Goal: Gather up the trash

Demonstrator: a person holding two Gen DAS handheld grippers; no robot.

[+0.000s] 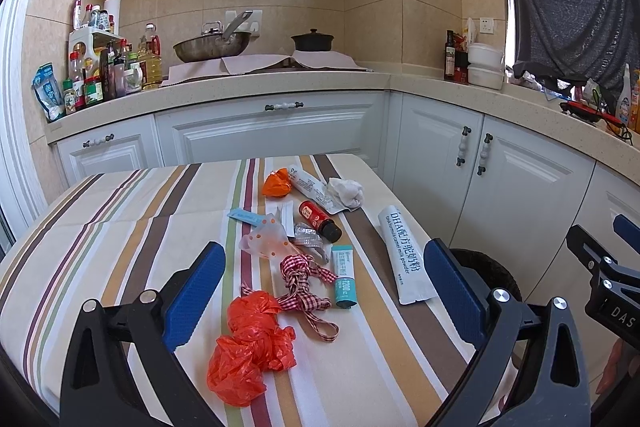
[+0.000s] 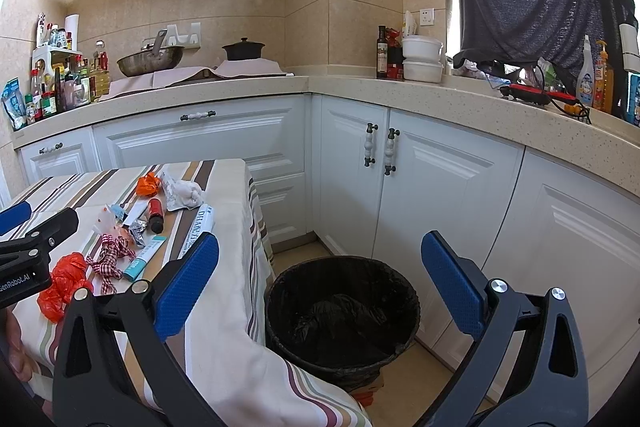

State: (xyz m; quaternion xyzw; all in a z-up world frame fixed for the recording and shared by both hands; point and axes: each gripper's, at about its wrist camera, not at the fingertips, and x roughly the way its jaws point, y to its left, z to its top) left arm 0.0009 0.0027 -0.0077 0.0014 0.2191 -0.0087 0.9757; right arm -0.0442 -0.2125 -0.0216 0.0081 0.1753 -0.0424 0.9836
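**A:** ok so standing here watching: the left gripper point(image 1: 324, 291) hangs over the striped table point(image 1: 120, 227) with its fingers spread wide and nothing in them. Right gripper point(image 2: 320, 291) is the same, wide apart and empty, only it's above the black bin point(image 2: 344, 311) on the floor just beside the table.

**B:** and the trash?

**A:** all of it lies on the cloth. Nearest the left one is a crumpled orange bag point(image 1: 250, 343), then a checked ribbon point(image 1: 306, 283), a teal tube point(image 1: 344, 277), a long white sachet point(image 1: 404, 255) near the edge. Further back there's a little red bottle point(image 1: 320, 221) and a balled tissue point(image 1: 346, 191).

**B:** what would you grab first?

**A:** the bag, I reckon. Looks feather-light and squashy, so pinch the thick bunched middle, a thin edge would probably slip out. The ribbon is floppy and may trail. The bottle looks hard and round, could roll, so take it across the body.
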